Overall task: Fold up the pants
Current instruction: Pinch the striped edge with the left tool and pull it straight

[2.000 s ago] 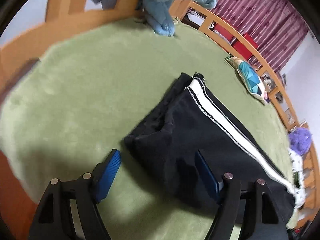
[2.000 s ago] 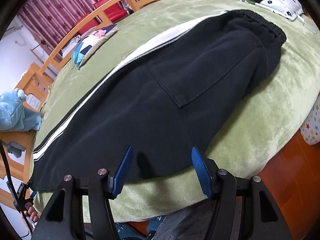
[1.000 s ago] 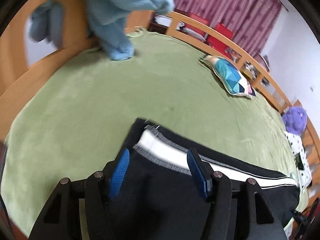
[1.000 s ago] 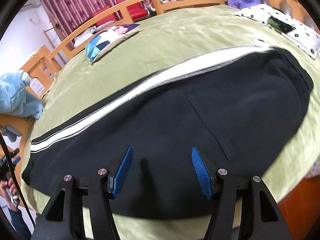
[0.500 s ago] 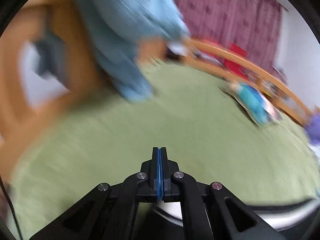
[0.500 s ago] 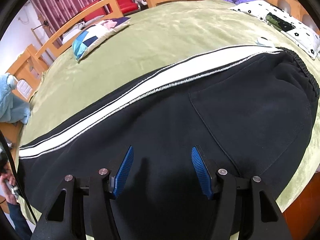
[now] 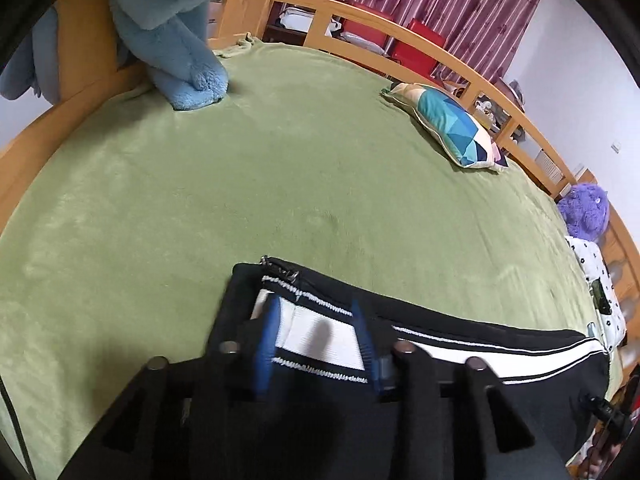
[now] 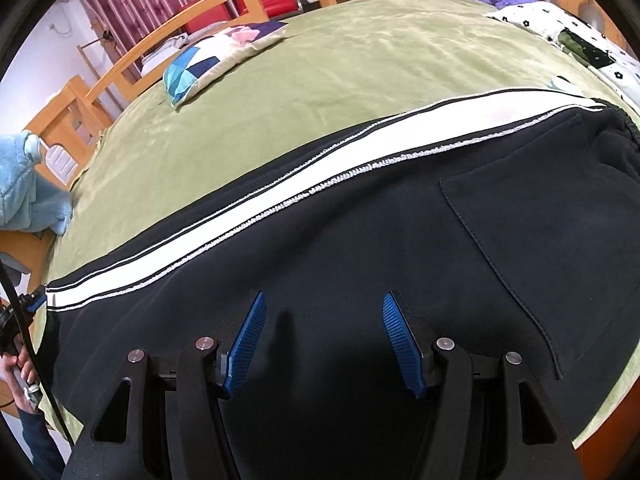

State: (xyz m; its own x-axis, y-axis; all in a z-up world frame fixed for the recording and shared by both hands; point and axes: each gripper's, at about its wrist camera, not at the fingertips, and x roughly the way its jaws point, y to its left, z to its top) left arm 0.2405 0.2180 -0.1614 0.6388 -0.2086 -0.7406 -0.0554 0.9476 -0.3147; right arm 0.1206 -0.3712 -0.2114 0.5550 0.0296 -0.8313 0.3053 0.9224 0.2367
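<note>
Left claw [image 7: 316, 336] opening over pants [image 7: 460, 400]

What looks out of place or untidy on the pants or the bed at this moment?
Nothing is spilled or damaged. The black pants lie flat on the green blanket, white stripe running straight. Only small oddity: loose threads at the leg hem.

Each tool [image 8: 322, 340] has black arms, silver screws, ribbed blue pads [image 8: 400, 338]; a black cable [image 8: 24, 324] trails

Left gripper [image 7: 316, 338] over pants [image 7: 460, 364] cuff
Jaws opening, straddling the white stripe [image 7: 316, 334]; pants lie on the green bed [image 7: 280, 160].
</note>
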